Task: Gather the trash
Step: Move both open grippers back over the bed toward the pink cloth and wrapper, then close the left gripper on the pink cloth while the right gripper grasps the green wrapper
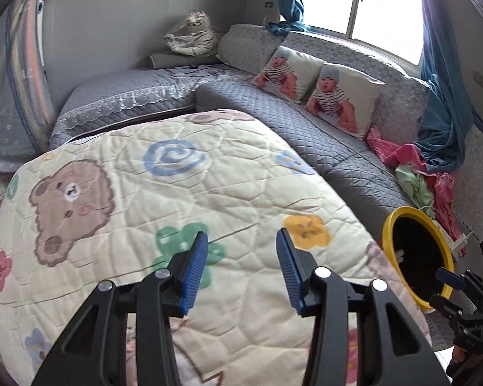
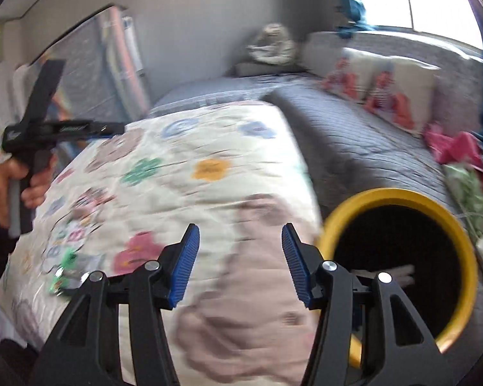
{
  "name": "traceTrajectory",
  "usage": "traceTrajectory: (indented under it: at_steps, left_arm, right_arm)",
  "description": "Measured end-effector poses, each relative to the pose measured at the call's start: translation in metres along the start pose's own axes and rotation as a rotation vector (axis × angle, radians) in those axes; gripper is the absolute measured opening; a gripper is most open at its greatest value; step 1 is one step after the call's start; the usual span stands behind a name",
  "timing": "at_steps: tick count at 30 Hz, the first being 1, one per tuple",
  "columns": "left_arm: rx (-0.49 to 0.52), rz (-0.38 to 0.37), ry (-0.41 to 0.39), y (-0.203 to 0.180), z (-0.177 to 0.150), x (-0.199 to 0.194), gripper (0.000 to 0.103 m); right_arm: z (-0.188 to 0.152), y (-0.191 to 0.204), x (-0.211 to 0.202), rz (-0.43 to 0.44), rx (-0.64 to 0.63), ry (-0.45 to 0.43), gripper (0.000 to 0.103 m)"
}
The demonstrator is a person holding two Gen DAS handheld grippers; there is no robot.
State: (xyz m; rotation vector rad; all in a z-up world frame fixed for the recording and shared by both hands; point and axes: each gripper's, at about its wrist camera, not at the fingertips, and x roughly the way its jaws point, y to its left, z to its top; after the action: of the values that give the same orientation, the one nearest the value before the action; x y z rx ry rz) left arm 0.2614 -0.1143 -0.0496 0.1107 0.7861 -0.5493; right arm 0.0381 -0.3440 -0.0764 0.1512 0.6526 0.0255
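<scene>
Trash: none plain on the quilt (image 1: 177, 199) left of the bin (image 1: 386, 234), only a pale scrap or two inside that bin (image 2: 399, 271), so probably mostly collected, unless something hides in the clothes pile (image 1: 415, 173) behind the bin. Left to right from the bin's far side: one quilt, two claws, two pillows (image 1: 341, 99), one bin. Left claw (image 1: 241, 247) and right claw (image 2: 240, 244) both released, grasping nothing.

Left gripper (image 1: 241, 241), right gripper (image 2: 240, 236): jaws apart, empty
</scene>
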Motion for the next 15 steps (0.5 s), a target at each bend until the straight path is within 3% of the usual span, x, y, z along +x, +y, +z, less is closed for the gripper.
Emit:
traceTrajectory:
  at_steps: [8,11,14,15]
  left_arm:
    - [-0.098,0.057,0.027,0.074,-0.055,-0.023,0.054]
    - [-0.123,0.055,0.031,0.086,-0.075,-0.029,0.060]
    - [-0.134,0.050,0.035,0.090,-0.090,-0.032,0.068]
    - [-0.135,0.046,0.037,0.091,-0.094,-0.033,0.069]
  right_arm:
    - [-0.019,0.111,0.023,0.227,-0.200,0.080,0.061]
    - [-0.028,0.136,0.027,0.280,-0.247,0.108,0.065]
    - [-0.034,0.153,0.027,0.315,-0.269,0.117,0.079]
    - [-0.035,0.155,0.027,0.319,-0.273,0.122,0.079]
